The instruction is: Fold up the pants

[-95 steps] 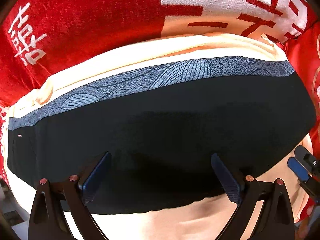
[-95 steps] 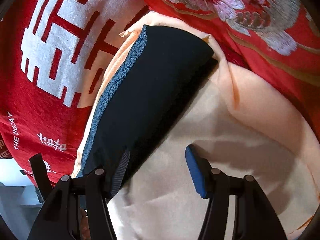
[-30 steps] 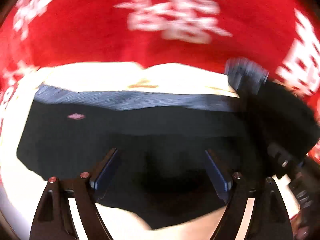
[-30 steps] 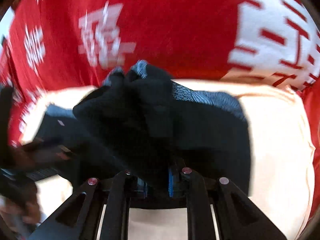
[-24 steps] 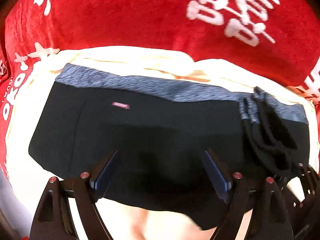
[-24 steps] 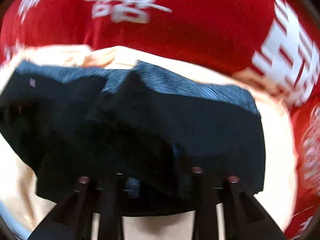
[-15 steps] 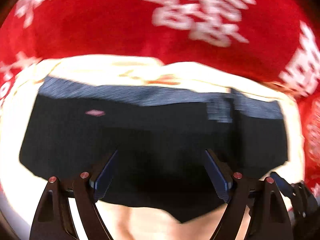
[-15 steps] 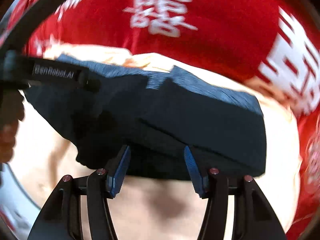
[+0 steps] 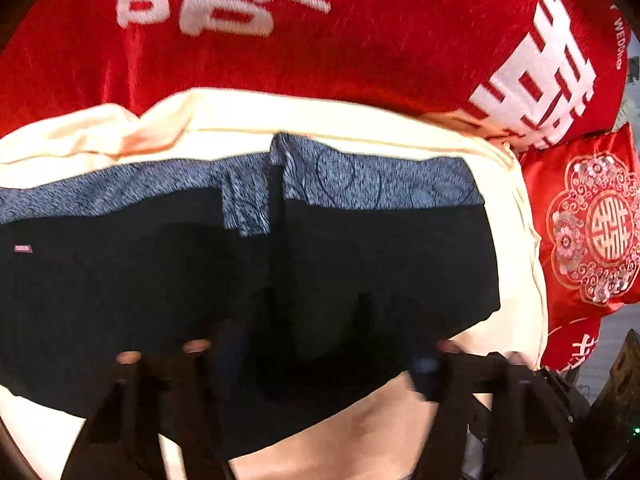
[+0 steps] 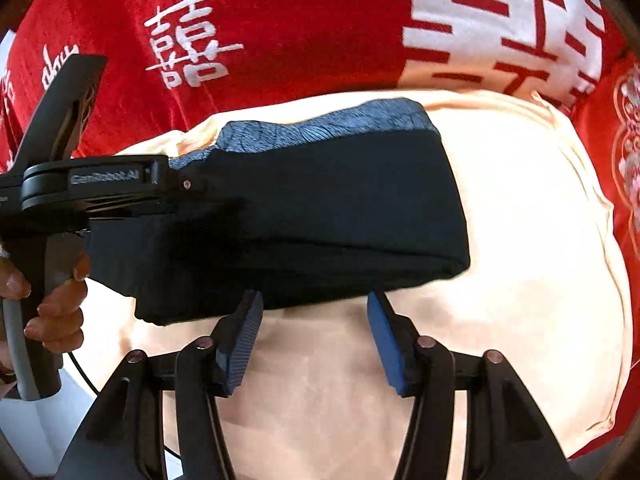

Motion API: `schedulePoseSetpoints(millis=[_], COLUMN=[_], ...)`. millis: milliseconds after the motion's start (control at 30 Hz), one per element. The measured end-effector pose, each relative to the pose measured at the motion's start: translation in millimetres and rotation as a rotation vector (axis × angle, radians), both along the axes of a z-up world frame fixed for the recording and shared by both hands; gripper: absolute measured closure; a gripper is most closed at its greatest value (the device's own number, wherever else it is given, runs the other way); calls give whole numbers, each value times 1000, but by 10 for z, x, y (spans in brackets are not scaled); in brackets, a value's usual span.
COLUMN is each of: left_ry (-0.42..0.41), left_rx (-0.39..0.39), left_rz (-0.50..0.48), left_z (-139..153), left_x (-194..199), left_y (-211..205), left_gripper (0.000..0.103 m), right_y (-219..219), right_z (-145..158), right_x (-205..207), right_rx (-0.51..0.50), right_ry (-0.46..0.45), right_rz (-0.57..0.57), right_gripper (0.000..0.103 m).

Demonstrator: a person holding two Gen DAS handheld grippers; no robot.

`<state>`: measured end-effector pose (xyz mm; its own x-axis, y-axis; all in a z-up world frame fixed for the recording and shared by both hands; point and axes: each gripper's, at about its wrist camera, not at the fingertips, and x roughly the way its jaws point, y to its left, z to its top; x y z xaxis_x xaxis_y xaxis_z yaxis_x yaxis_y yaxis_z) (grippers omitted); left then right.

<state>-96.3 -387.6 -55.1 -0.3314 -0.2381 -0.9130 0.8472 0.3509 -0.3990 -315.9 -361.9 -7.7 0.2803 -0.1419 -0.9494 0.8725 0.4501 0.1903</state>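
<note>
The black pants (image 9: 360, 264) with a grey patterned waistband (image 9: 380, 180) lie folded on a cream cloth (image 9: 280, 116); the right part is doubled over the left. They also show in the right wrist view (image 10: 320, 208). My left gripper (image 9: 320, 360) is open and blurred, just above the pants' near edge. In the right wrist view it (image 10: 120, 192) reaches over the pants' left part. My right gripper (image 10: 314, 332) is open and empty at the near edge of the pants.
A red blanket (image 9: 360, 32) with white characters lies beyond the cream cloth. A red embroidered cushion (image 9: 592, 232) is at the right. The cream cloth (image 10: 520, 280) spreads to the right of the pants.
My right gripper carried the pants' right end over the left part, let go and drew back open. My left gripper stayed open and shifted right over the pants.
</note>
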Motion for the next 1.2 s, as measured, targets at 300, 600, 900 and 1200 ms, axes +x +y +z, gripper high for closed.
schedulePoseSetpoints(millis=[300, 600, 900, 1200], left_ry=[71, 19, 16, -43], left_rx=[19, 31, 28, 11], left_rz=[-54, -73, -68, -72], left_z=[44, -16, -38, 20], left_x=[-50, -76, -70, -8], left_y=[80, 232, 244, 318], left_gripper=[96, 98, 98, 97], right_y=[-15, -119, -376, -347], right_z=[29, -16, -475, -448], right_x=[-237, -133, -11, 237], right_rx=[46, 128, 321, 316], right_ry=[-17, -150, -346, -345], right_rz=[-53, -35, -277, -269], right_gripper=[63, 55, 54, 95])
